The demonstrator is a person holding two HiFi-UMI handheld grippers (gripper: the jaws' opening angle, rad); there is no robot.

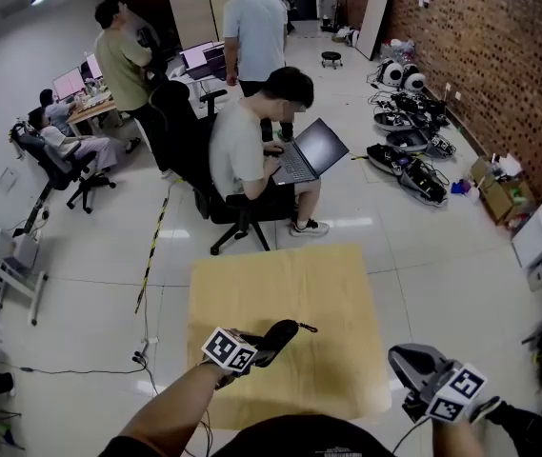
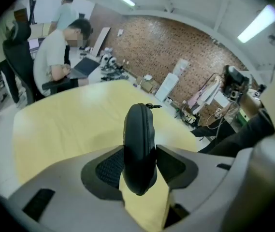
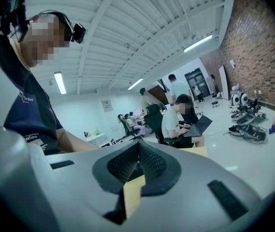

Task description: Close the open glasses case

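Note:
The black glasses case (image 1: 278,336) hangs above the front left part of the yellow table (image 1: 290,284), with my left gripper (image 1: 263,347) shut on it. In the left gripper view the case (image 2: 139,144) stands on edge between the pads, its two halves together and the zipper pull at its top end. My left gripper (image 2: 139,167) presses it from both sides, the table (image 2: 65,124) lying below. My right gripper (image 1: 406,362) is shut and holds nothing, off the table's front right corner. The right gripper view shows my right gripper (image 3: 138,159) with its pads meeting.
A person with a laptop (image 1: 313,150) sits on a chair just beyond the table's far edge. Robot parts and boxes (image 1: 413,150) lie along the brick wall at right. A striped cable strip (image 1: 153,246) runs across the floor at left. More people and desks (image 1: 90,93) are far left.

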